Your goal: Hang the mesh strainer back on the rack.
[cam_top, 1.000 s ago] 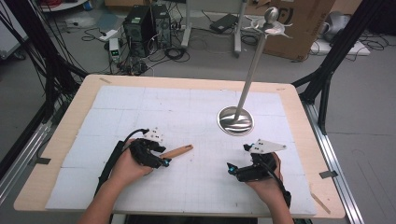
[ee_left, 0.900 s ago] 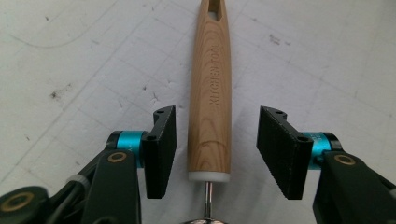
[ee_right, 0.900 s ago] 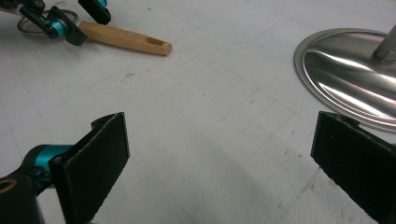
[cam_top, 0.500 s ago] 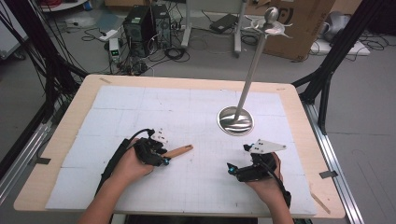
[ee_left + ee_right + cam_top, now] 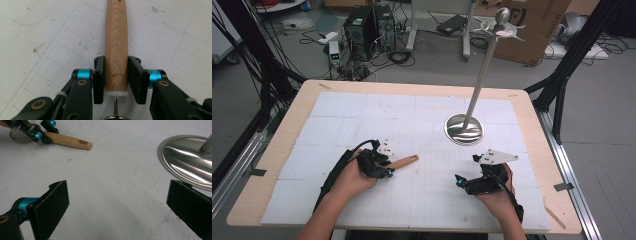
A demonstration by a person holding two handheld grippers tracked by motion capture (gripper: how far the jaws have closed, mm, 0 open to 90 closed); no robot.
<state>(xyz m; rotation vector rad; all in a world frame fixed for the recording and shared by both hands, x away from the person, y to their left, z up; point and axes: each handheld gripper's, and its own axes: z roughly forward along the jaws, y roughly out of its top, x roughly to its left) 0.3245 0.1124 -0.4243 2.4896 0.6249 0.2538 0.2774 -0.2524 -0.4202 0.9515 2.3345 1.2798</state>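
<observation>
"KITCHEN TOOL" is printed along the wooden handle (image 5: 116, 47). The left gripper (image 5: 116, 80) clamps that handle near its metal end, jaws narrow against both sides. The right gripper (image 5: 117, 207) gapes wide, holding nothing, beside the stand base (image 5: 186, 157).

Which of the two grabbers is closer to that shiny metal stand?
The right hand-held gripper: it sits just in front of the stand's round base, jaws open. The left hand-held gripper is farther off, shut on the wooden handle.
</observation>
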